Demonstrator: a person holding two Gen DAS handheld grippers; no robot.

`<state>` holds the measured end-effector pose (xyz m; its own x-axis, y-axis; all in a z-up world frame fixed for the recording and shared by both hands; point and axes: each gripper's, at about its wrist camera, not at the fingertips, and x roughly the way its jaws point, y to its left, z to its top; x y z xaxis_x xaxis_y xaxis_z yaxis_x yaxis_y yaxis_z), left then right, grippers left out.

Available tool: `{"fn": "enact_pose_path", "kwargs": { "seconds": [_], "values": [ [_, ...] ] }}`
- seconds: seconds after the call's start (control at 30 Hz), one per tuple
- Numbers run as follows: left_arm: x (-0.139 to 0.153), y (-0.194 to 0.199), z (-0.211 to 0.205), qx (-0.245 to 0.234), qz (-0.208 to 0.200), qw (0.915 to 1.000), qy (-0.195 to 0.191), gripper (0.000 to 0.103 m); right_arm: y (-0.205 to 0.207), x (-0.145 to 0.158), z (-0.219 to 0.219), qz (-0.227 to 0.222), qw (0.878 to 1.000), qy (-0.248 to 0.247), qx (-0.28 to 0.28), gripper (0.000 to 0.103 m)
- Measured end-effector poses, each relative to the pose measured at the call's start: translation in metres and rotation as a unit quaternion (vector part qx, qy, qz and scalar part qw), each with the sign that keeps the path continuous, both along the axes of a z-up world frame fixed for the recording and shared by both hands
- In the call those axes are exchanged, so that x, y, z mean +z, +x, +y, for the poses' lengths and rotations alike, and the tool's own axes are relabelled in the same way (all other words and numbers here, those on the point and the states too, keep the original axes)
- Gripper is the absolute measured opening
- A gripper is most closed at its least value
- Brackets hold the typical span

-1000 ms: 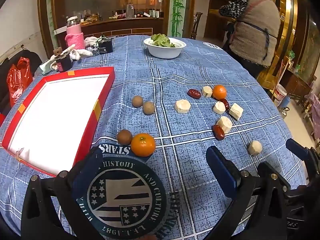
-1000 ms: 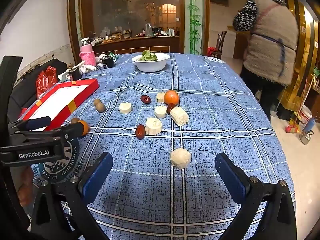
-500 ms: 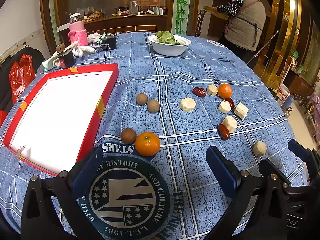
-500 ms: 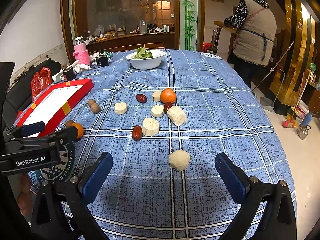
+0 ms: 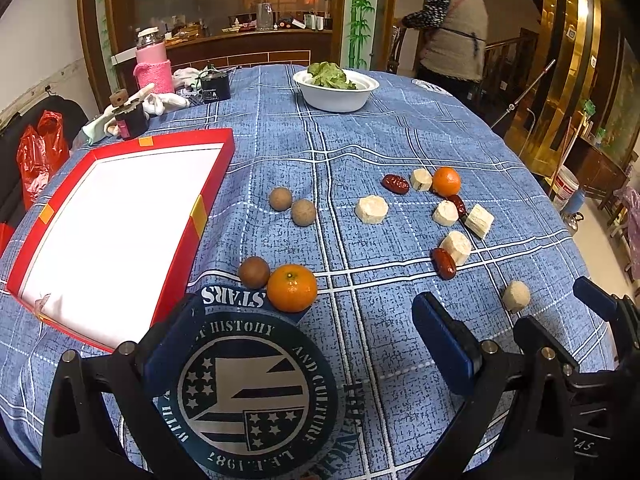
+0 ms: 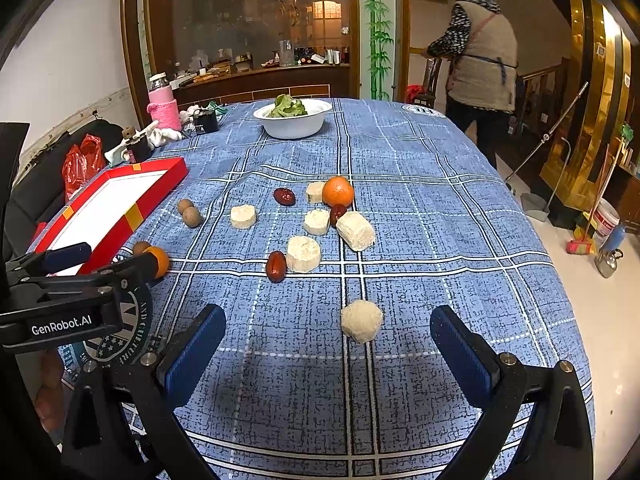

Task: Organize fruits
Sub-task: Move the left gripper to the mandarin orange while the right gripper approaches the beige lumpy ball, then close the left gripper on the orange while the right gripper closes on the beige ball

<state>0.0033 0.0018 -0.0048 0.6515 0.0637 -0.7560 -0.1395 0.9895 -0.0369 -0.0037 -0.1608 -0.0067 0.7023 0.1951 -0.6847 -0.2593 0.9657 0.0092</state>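
Fruit lies scattered on a blue checked tablecloth. A mandarin (image 5: 291,287) and a brown longan (image 5: 254,272) sit just ahead of my open, empty left gripper (image 5: 308,344). Two more longans (image 5: 292,206), several white peeled chunks (image 5: 371,209), red dates (image 5: 395,184) and a second mandarin (image 5: 446,181) lie to the right. A red-rimmed white tray (image 5: 192,224) is at the left. My right gripper (image 6: 326,354) is open and empty, with a white chunk (image 6: 361,321) just ahead between its fingers. The left gripper's side shows in the right wrist view (image 6: 72,280).
A white bowl of greens (image 5: 336,90) stands at the far side. A pink bottle (image 5: 152,66), dark box and white cloths are at the far left. A person (image 6: 480,60) stands beyond the table. A round printed emblem (image 5: 244,392) marks the cloth.
Both wrist views shifted slightly; the table contents have not moved. The person in the background walked further away. Both grippers stay open.
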Motion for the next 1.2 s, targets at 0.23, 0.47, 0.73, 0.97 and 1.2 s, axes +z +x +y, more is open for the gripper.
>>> {"fn": "enact_pose_path", "kwargs": {
  "seconds": [0.23, 0.47, 0.73, 0.97, 1.2],
  "values": [
    [-0.004, -0.009, 0.010, -0.004, -0.010, 0.9999, -0.014, 0.103, 0.000, -0.001, -0.015, 0.004, 1.000, 0.012, -0.007, 0.103],
    [-0.016, -0.007, 0.011, -0.019, 0.002, 0.9998, -0.011, 0.103, 0.001, -0.011, -0.029, 0.008, 1.000, 0.015, 0.006, 0.103],
    [-0.029, 0.006, 0.021, -0.032, 0.030, 0.9983, -0.038, 0.072, 0.027, -0.019, -0.025, 0.032, 0.999, 0.029, 0.011, 0.091],
    [-0.031, 0.022, 0.020, -0.034, 0.037, 0.9983, -0.029, 0.069, 0.040, -0.032, -0.022, 0.076, 0.997, 0.027, 0.016, 0.070],
    [-0.040, 0.031, 0.014, -0.032, 0.053, 0.9981, -0.001, 0.054, 0.044, -0.038, -0.021, 0.095, 0.995, 0.027, 0.020, 0.064]
  ]
}}
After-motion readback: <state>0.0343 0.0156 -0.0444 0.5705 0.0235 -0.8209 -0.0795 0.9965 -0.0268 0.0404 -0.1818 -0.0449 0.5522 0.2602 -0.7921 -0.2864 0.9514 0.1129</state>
